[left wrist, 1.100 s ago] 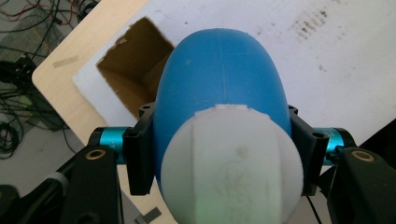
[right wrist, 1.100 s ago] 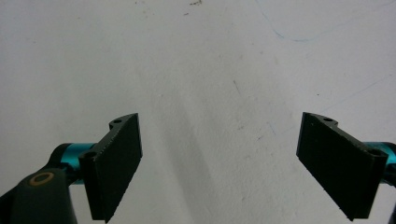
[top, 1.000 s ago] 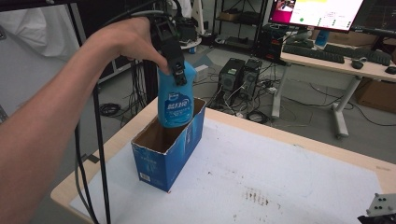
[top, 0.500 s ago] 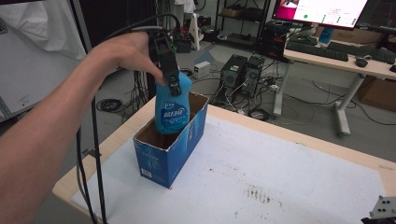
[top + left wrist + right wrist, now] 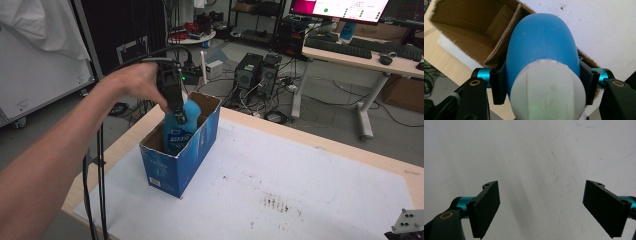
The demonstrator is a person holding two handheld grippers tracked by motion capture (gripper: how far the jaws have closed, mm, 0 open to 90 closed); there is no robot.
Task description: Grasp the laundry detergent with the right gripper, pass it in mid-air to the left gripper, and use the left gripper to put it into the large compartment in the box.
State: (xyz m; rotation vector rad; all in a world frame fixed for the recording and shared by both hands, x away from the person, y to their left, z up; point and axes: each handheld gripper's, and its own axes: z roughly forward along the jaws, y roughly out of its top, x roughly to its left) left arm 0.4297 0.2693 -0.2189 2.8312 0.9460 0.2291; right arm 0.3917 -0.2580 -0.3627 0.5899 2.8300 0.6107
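My left gripper (image 5: 541, 82) has its jaws clamped on the neck of the blue bottle (image 5: 542, 47), one jaw on each side just below the white cap (image 5: 549, 92). Beyond the jaws, the bottle's lower part sits inside the open blue cardboard box (image 5: 182, 160), against its near wall. My right gripper (image 5: 541, 207) has its jaws wide apart with nothing between them, only the white table (image 5: 536, 157) beyond.

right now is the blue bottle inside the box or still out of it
Partly in. The blue bottle stands upright with its lower part below the rim of the blue box, while the left tongs grip its top above the rim.
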